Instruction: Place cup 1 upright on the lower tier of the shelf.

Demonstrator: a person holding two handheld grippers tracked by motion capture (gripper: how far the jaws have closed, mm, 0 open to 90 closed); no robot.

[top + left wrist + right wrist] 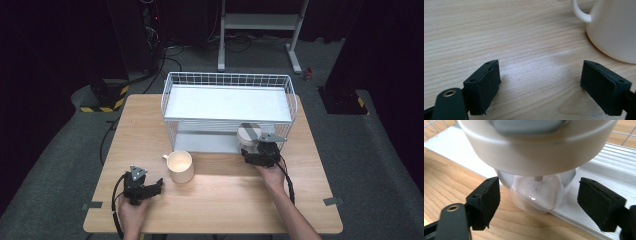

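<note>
A clear jar (248,135) with a white lid and a grey flap stands at the front edge of the white wire rack's (227,80) lower shelf. My right gripper (252,150) reaches up to it from the front. In the right gripper view the jaws (546,203) stand open on either side of the jar's glass body (536,192), a little clear of it, under the broad lid (536,147). A cream mug (180,166) stands on the table in front of the rack. My left gripper (159,186) rests low, left of the mug, open with nothing between its pads (540,87); the mug (614,32) is at upper right.
The wooden table (225,195) carries the two-shelf rack at the back. The lower shelf's white board (594,170) runs behind and right of the jar. A metal stand and cables are on the floor beyond the table.
</note>
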